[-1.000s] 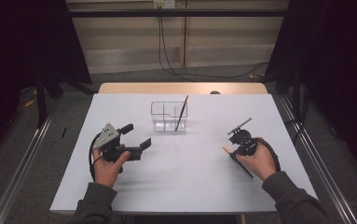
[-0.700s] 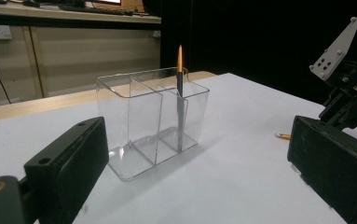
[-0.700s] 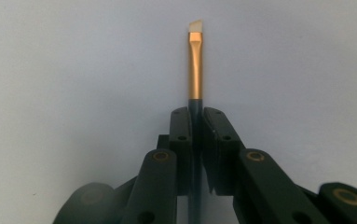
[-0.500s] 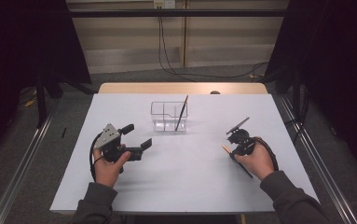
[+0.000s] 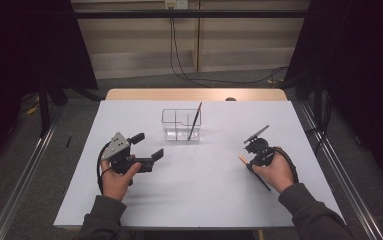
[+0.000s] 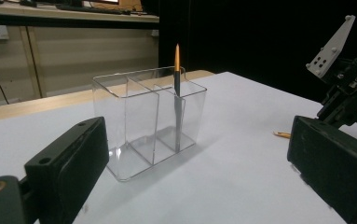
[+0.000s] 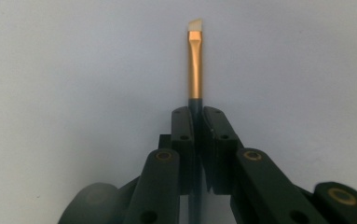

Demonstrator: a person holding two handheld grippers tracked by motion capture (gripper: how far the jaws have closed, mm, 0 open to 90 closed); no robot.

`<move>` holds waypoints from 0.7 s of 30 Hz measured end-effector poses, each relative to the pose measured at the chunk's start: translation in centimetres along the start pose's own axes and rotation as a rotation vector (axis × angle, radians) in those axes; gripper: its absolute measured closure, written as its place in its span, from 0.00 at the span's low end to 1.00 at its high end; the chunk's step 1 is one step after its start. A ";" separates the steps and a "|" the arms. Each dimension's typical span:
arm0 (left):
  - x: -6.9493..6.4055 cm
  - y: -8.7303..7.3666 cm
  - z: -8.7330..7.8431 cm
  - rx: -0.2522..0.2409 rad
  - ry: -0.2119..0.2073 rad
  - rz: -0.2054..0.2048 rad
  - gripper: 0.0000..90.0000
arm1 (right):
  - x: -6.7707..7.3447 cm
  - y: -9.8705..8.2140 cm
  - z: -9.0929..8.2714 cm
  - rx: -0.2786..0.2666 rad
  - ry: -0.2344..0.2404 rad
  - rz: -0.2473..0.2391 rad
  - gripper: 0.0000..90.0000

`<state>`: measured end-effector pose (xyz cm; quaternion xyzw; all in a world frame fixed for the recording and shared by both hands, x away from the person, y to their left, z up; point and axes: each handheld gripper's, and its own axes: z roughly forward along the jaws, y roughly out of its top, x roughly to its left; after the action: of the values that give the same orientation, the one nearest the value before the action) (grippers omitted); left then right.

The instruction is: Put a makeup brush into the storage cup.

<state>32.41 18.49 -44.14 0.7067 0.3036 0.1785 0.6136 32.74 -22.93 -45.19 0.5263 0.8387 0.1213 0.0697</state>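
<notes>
My right gripper (image 7: 197, 116) is shut on a thin dark-handled brush (image 7: 195, 65) with a gold ferrule and a pale angled tip, held just over the white table. From above, that gripper (image 5: 251, 159) sits at the right of the table, and the brush (image 5: 242, 159) pokes out toward the left. A clear divided organizer (image 5: 179, 131) stands mid-table with another brush (image 5: 195, 120) leaning upright in its right compartment. My left gripper (image 5: 148, 146) rests open at the left, facing the organizer (image 6: 139, 121), with nothing between its jaws.
The white table top (image 5: 204, 200) spreads wide around both hands, with a wooden strip (image 5: 194, 94) along its far edge. Metal rails run along the floor on both sides. Dark curtains stand at the left and right.
</notes>
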 end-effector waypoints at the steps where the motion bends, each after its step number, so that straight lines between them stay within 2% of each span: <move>1: 0.0 0.0 0.0 -0.001 -0.003 -0.002 0.06 | 0.0 0.0 0.0 -0.001 0.002 0.000 0.94; 3: 0.1 -0.1 0.0 -0.001 -0.013 0.001 0.06 | -0.1 0.0 0.0 -0.002 0.003 0.005 0.94; 6: 0.0 0.0 0.0 0.000 0.005 -0.002 0.06 | -0.2 -0.1 0.0 -0.008 0.010 0.015 0.94; 14: 0.0 0.0 0.0 0.003 0.001 0.001 0.06 | -0.3 -0.2 0.0 -0.015 0.014 0.030 0.94; 17: 0.2 0.0 -0.2 0.016 0.000 0.015 0.06 | -0.5 -0.3 0.0 -0.021 0.035 0.045 0.94; 20: 0.0 0.0 -0.1 0.000 0.005 -0.005 0.06 | -0.7 -0.4 -0.1 -0.021 0.048 0.056 0.94; 21: 0.2 0.0 -0.2 0.022 0.001 0.024 0.06 | -0.7 -0.4 -0.1 -0.022 0.048 0.057 0.94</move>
<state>32.43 18.80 -44.08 0.7169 0.2975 0.1827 0.6035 32.72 -23.74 -45.25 0.5461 0.8234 0.1450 0.0518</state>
